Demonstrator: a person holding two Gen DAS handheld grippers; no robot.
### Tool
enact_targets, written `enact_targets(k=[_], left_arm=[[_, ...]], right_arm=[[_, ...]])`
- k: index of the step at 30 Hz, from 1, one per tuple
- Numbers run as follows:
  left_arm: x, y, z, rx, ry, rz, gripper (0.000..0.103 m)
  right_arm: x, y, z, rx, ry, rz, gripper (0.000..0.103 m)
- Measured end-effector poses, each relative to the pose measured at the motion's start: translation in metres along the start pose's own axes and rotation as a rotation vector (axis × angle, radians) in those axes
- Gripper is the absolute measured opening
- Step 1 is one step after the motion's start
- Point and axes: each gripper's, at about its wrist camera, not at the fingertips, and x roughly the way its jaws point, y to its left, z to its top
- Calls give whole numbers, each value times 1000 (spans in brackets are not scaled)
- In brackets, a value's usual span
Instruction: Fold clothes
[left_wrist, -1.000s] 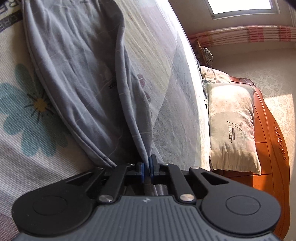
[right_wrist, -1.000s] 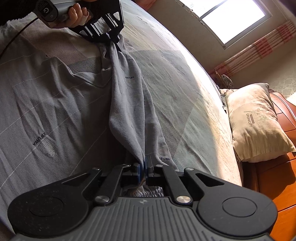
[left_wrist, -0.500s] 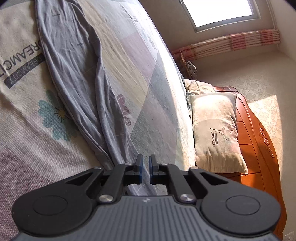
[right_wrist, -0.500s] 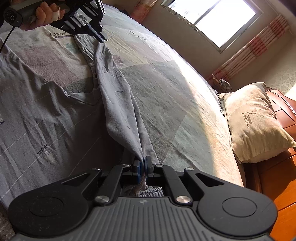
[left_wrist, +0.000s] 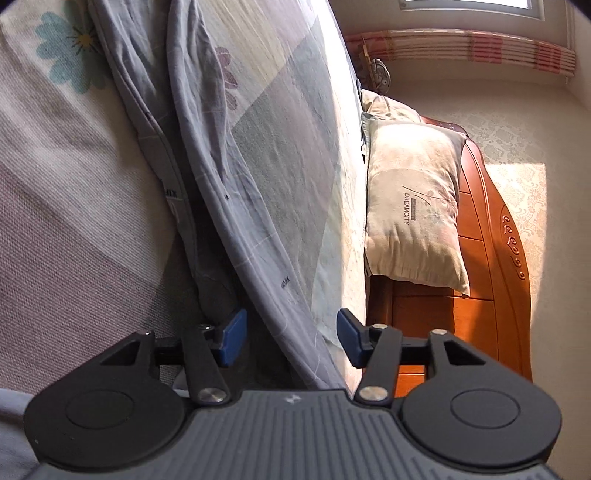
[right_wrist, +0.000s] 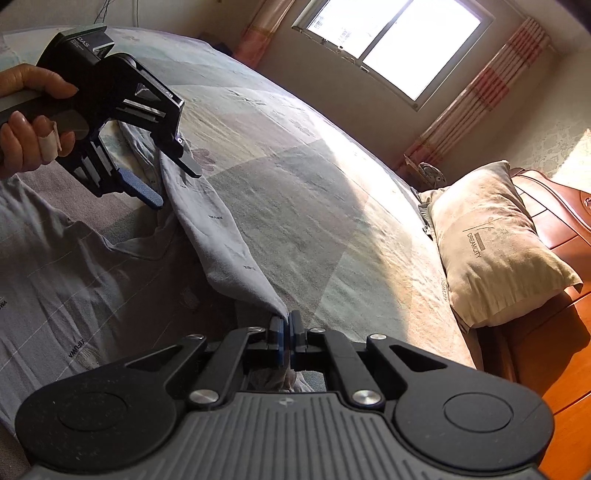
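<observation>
My left gripper (left_wrist: 291, 339) has its blue-padded fingers (left_wrist: 232, 332) spread wide apart, with nothing clamped between them; a fold of the grey garment (left_wrist: 207, 155) runs up through the gap and away across the bed (left_wrist: 291, 110). In the right wrist view that same left gripper (right_wrist: 173, 184) hangs over the garment's far end, my hand (right_wrist: 26, 122) wrapped round its handle (one finger has a white strip on it), and I cannot tell whether a fingertip touches the cloth.

My right gripper (right_wrist: 286, 332) is pinched tight on a corner of the grey garment (right_wrist: 221, 236), which rises from the fingers as a long twisted band toward the left gripper. The rest of it lies spread flat on the bed (right_wrist: 314, 192) to the left of that band, printed with thin pale lines and small lettering.

A pillow (right_wrist: 495, 247) marked DREAMCITY leans against the orange wooden headboard (right_wrist: 554, 221) at the right. Sun comes through the window (right_wrist: 391, 40), beside a striped curtain (right_wrist: 480, 85).
</observation>
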Motion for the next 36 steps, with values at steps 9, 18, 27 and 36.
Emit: enact_targets(k=[9,18,27,36], left_arm=[[28,8,13,-42,-99,3,61],[1,46,78,-137,-271,2,55],[2,48,76,-86,-280,76,8],[-18,22,61,70,-318,136,3]], right_arm=[[1,-4,-7,10,13,0,4],[7,-6,-21,18,48,9,4],[26,11,-37,14,107,58,4],[36,21,-45,1,132,71,4]])
